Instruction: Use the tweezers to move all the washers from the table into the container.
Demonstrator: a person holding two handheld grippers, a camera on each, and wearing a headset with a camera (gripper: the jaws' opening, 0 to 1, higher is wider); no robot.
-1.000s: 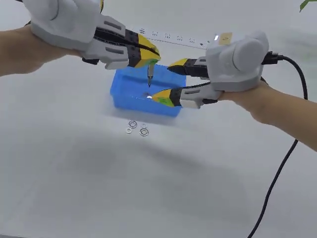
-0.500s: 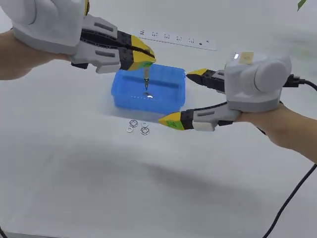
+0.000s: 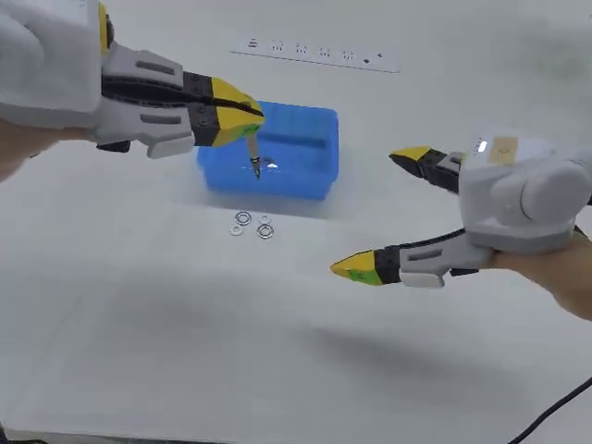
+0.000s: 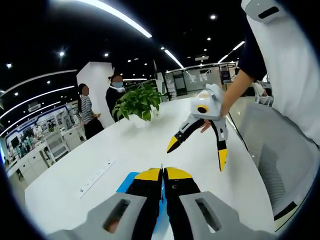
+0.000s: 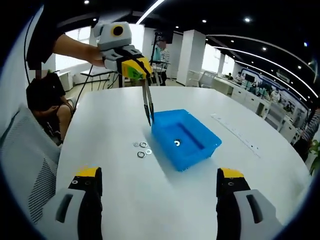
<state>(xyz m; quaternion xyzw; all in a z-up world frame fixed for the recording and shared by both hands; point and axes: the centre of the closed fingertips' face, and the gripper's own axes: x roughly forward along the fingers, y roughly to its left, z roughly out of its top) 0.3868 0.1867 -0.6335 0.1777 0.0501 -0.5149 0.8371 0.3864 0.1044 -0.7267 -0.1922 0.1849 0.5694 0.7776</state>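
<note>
Washers [image 3: 252, 225] lie clustered on the white table [image 3: 166, 333] in the head view, just below the blue container [image 3: 268, 188] at upper middle. At upper left the left gripper [image 3: 248, 115] has its jaws pressed together on the tweezers [image 3: 252, 157], whose tips hang over the container. At right, the right gripper [image 3: 375, 213] has its jaws spread wide, holding nothing. A power strip [image 3: 314, 54] lies along the top.

Left gripper view: its jaws meet at bottom centre, with the tweezers a thin sliver between them.

Right gripper view: its jaws stand wide apart at the bottom. One washer [image 5: 176, 143] lies inside the container at centre, and the cluster lies just left of it.
</note>
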